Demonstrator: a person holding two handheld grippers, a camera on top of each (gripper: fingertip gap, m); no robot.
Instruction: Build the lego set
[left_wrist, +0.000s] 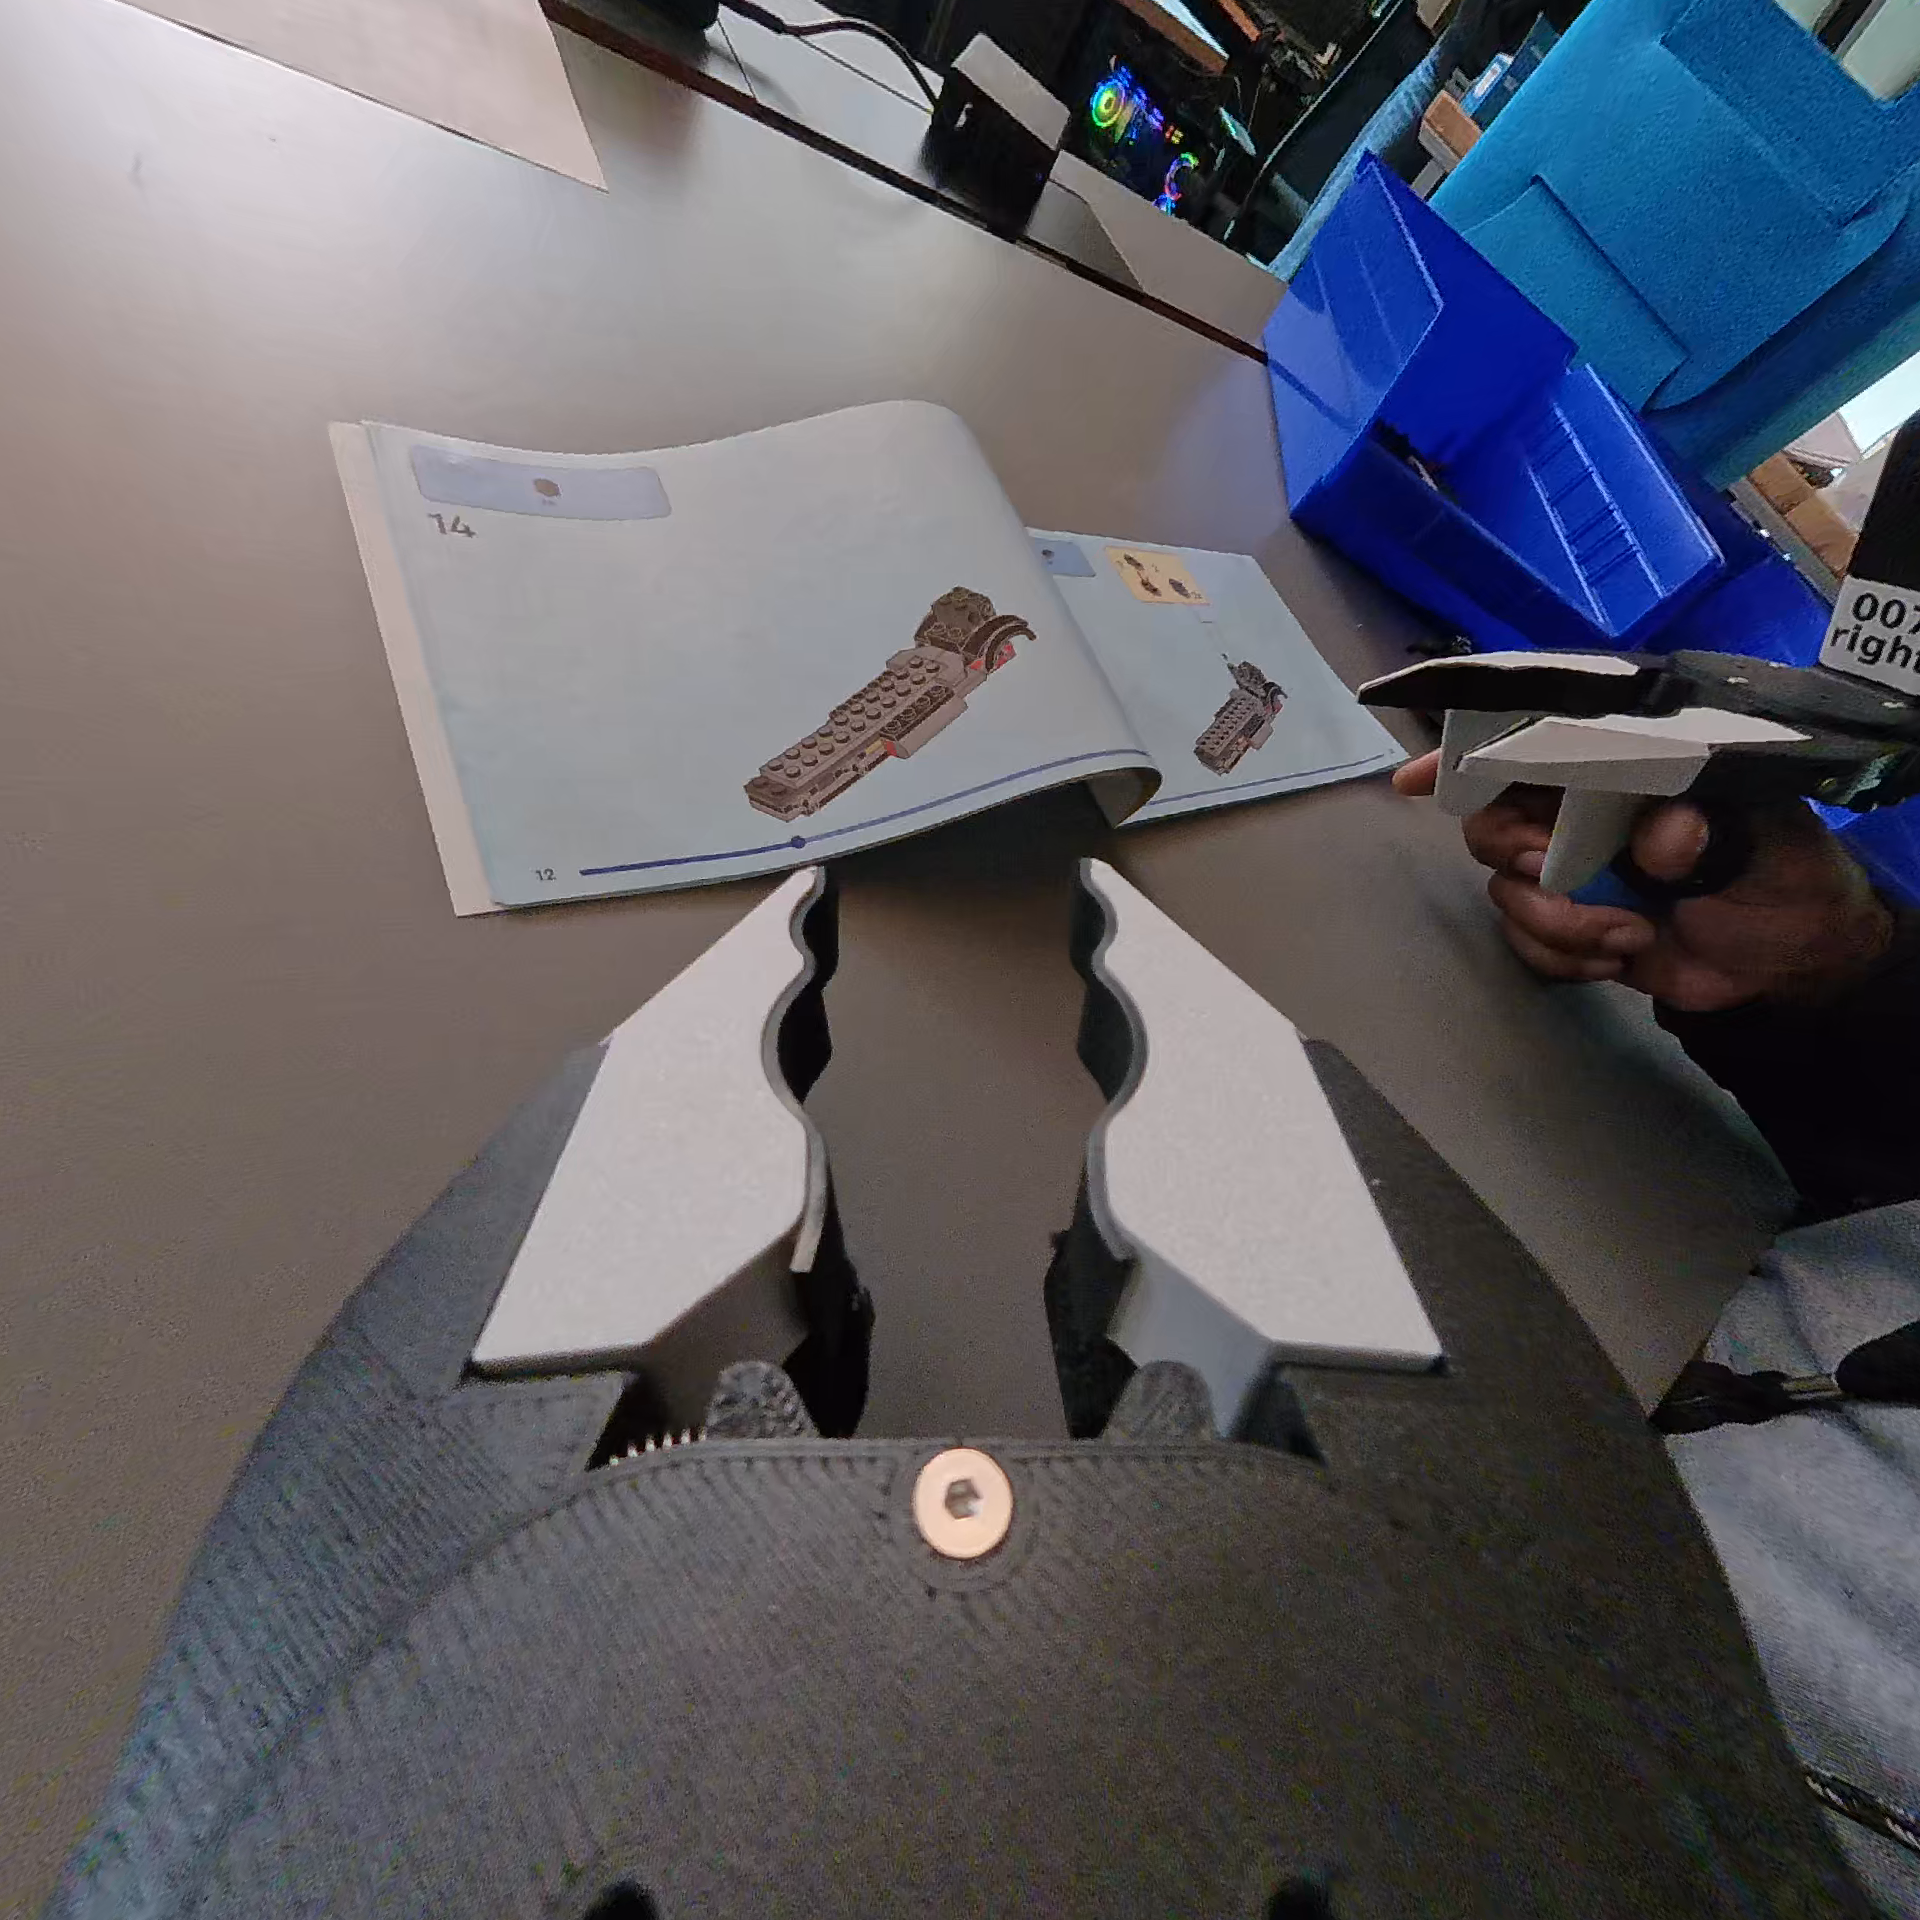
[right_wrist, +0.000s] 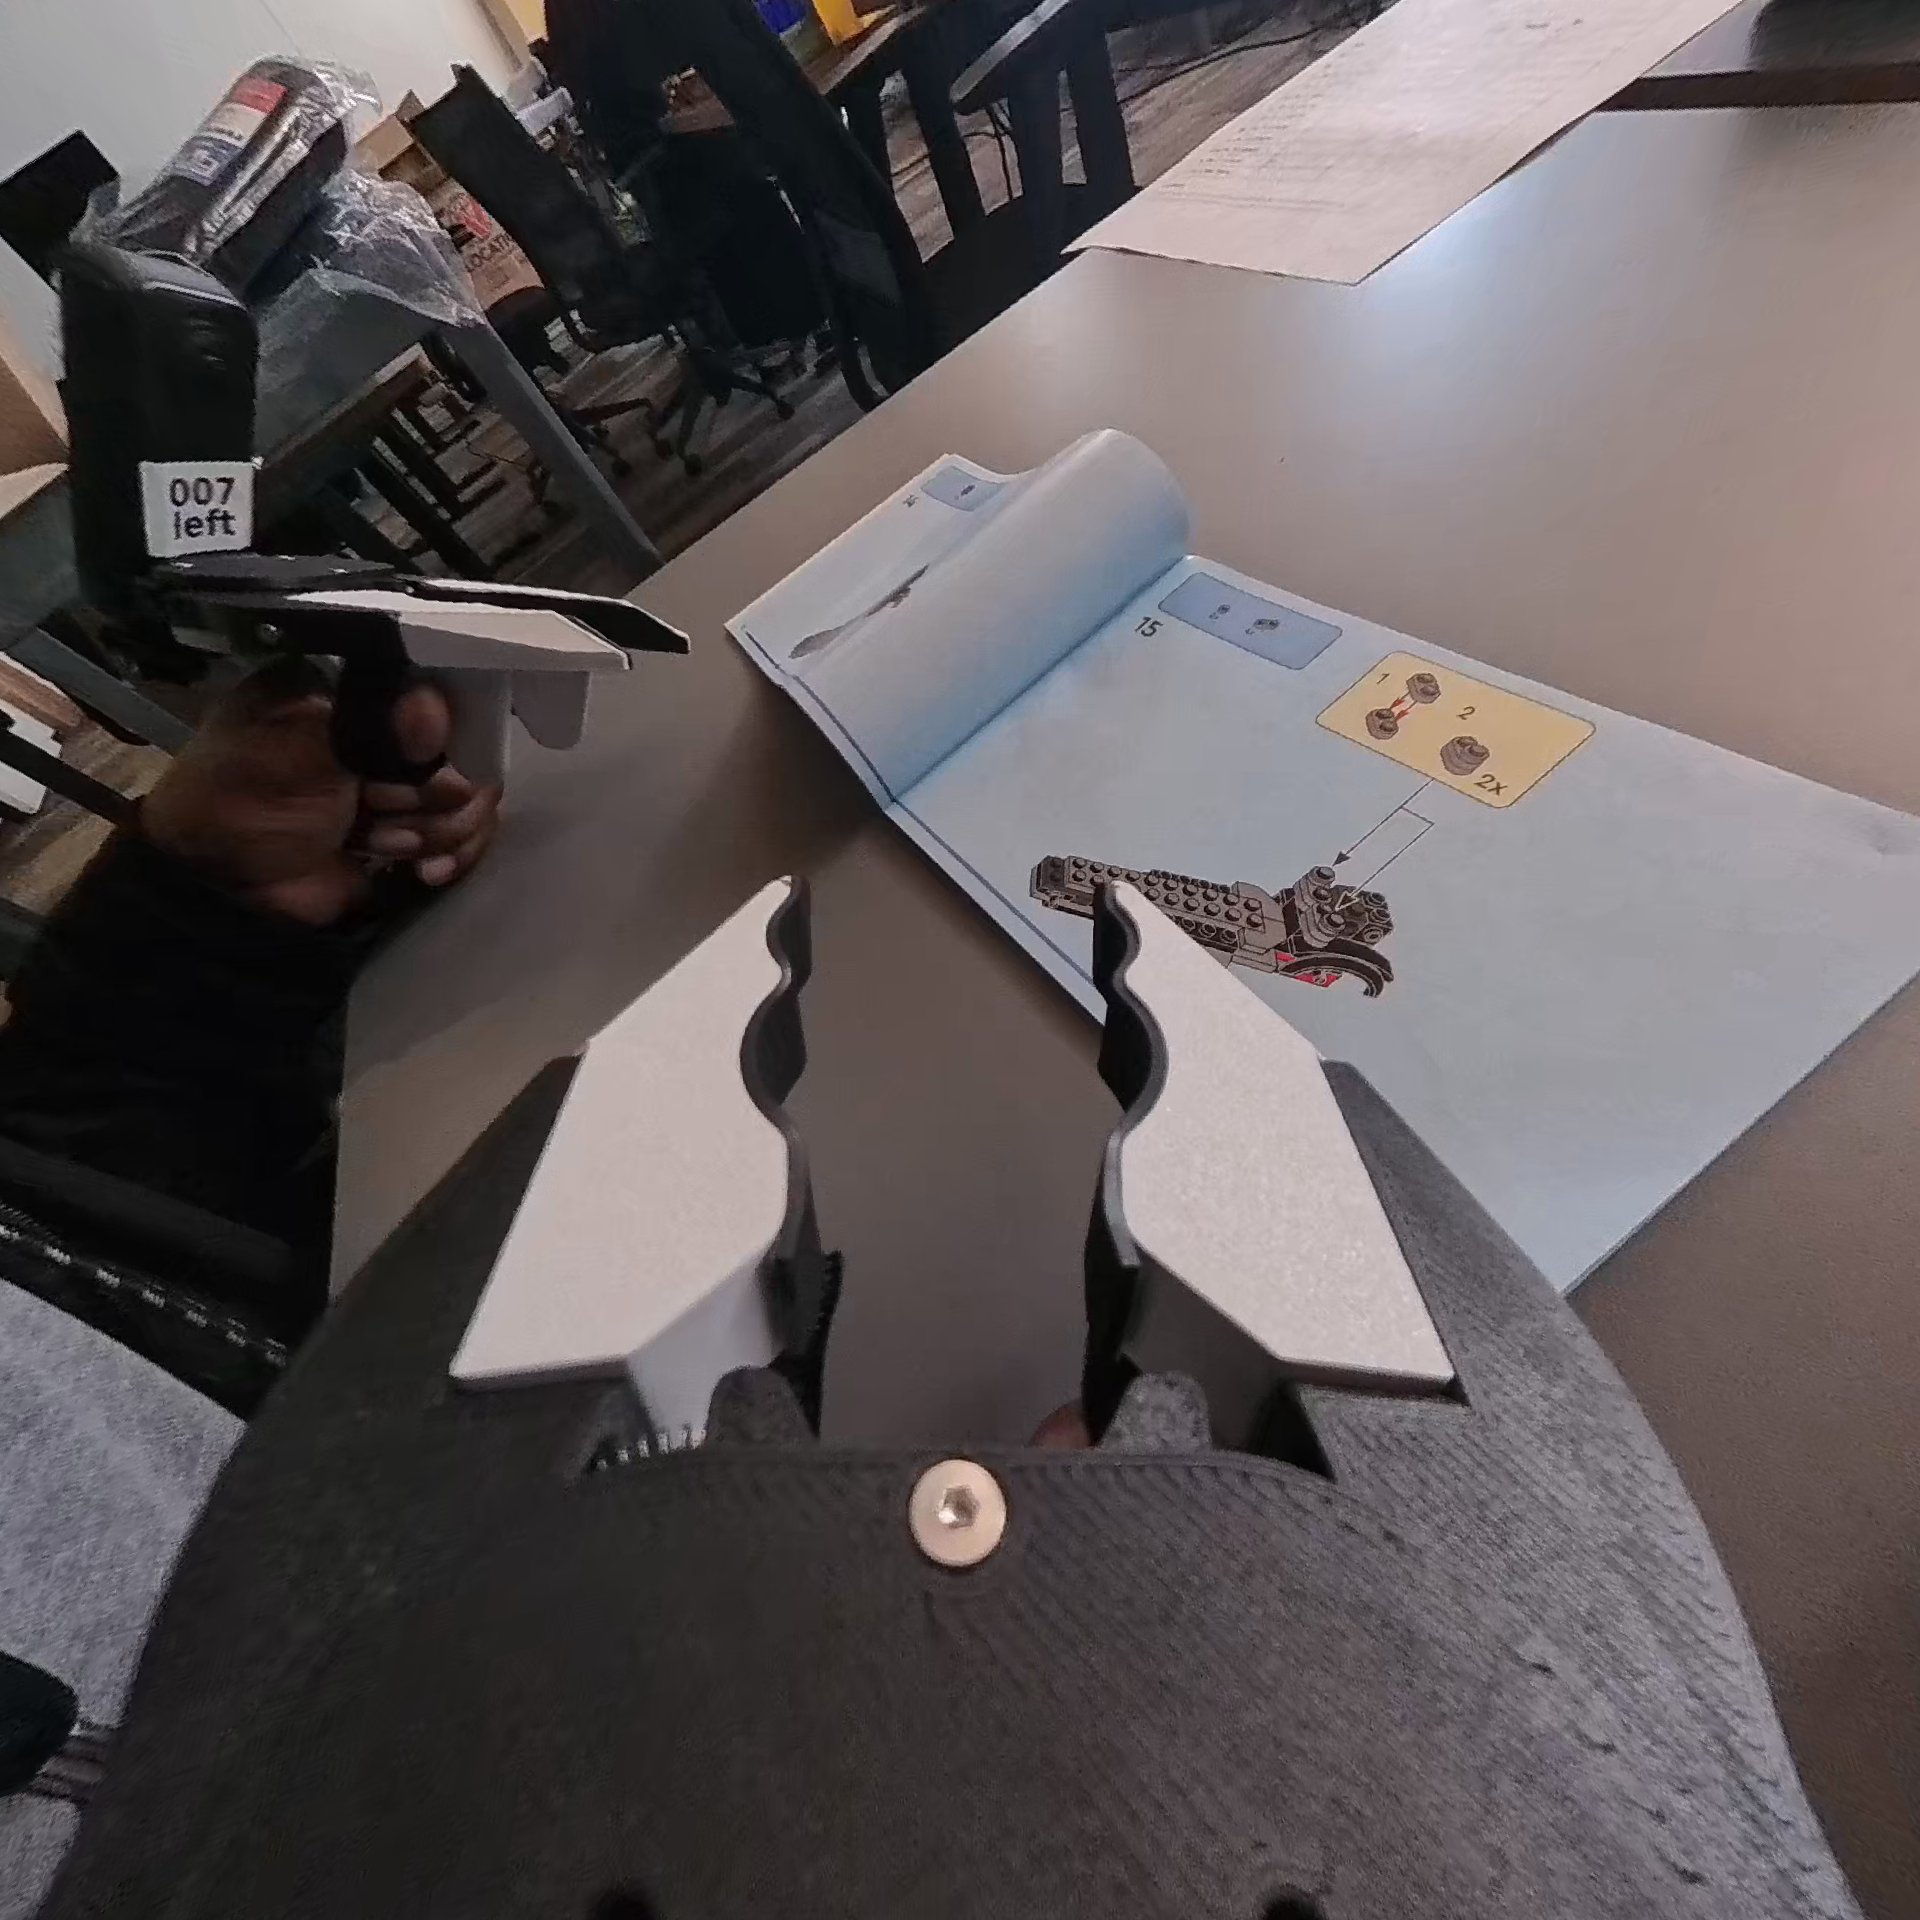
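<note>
An open light-blue instruction booklet (left_wrist: 727, 665) lies on the grey table, its left page curling up; it also shows in the right wrist view (right_wrist: 1351, 883). No loose bricks or model are visible in either view. My left gripper (left_wrist: 951, 883) is open and empty, held just above the table in front of the booklet's near edge. My right gripper (right_wrist: 951, 899) is open and empty, its right fingertip over the booklet's near edge. Each gripper also shows in the other's view, held by a hand: the right one (left_wrist: 1434, 717) and the left one (right_wrist: 644, 639).
A blue plastic bin (left_wrist: 1455, 436) and blue foam blocks (left_wrist: 1714, 177) stand at the table's right. A sheet of paper (right_wrist: 1403, 135) lies at the far side. A black box (left_wrist: 987, 135) sits at the far edge. Chairs and other tables stand beyond.
</note>
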